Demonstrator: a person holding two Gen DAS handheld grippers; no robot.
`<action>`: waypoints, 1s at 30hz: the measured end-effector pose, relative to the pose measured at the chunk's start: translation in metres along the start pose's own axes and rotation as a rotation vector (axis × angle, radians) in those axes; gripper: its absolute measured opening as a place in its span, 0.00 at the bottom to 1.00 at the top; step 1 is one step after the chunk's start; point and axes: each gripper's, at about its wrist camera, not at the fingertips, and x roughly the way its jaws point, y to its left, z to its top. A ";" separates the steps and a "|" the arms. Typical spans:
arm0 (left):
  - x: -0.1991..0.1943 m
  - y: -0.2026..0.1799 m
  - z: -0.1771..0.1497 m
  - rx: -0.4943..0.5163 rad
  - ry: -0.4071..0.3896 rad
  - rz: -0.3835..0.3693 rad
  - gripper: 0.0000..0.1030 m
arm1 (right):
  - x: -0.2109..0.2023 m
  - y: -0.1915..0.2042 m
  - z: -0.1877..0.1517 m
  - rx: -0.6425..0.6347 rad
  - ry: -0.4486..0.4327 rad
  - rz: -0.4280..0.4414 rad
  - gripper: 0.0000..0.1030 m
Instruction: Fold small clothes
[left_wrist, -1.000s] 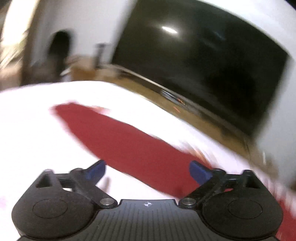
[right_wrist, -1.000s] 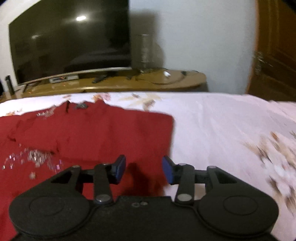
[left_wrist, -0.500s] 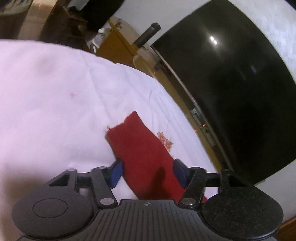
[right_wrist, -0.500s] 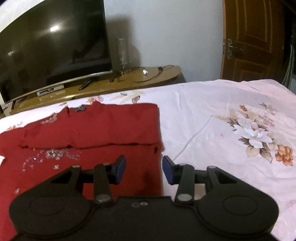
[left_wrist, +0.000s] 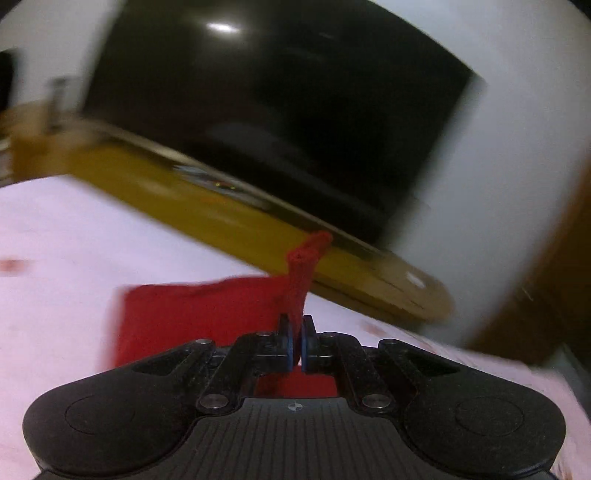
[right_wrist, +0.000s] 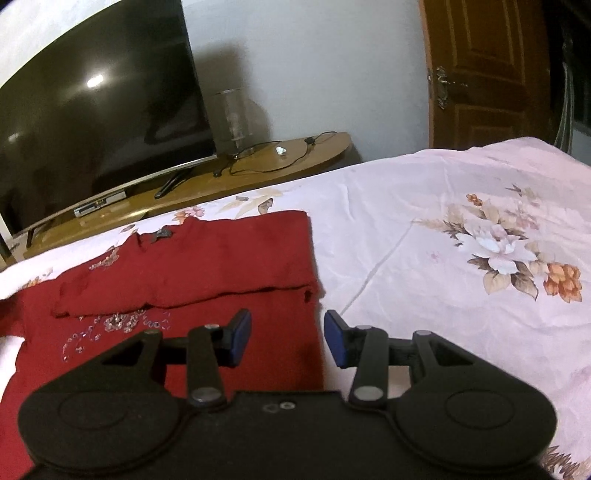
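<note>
While my left tool (left_wrist: 296, 345) pinched a sleeve (left_wrist: 303, 280) of the red garment (right_wrist: 207, 280) on the bed (right_wrist: 443, 229), my right tool (right_wrist: 288, 338) hung spread over its edge. I judged a slow, flat carry across would keep the fold square.

A dark television (right_wrist: 99, 125) stands on a wooden console (right_wrist: 258, 173) against a white wall (right_wrist: 314, 66), beside a brown door (right_wrist: 487, 70).
</note>
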 end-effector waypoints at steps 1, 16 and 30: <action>0.014 -0.033 -0.010 0.043 0.015 -0.037 0.04 | -0.001 -0.003 0.000 0.008 -0.004 0.004 0.41; 0.114 -0.278 -0.165 0.337 0.275 -0.182 0.58 | 0.008 -0.094 0.028 0.241 -0.061 0.003 0.45; 0.002 -0.076 -0.126 0.226 0.136 0.337 0.48 | 0.148 0.017 0.040 0.330 0.176 0.426 0.43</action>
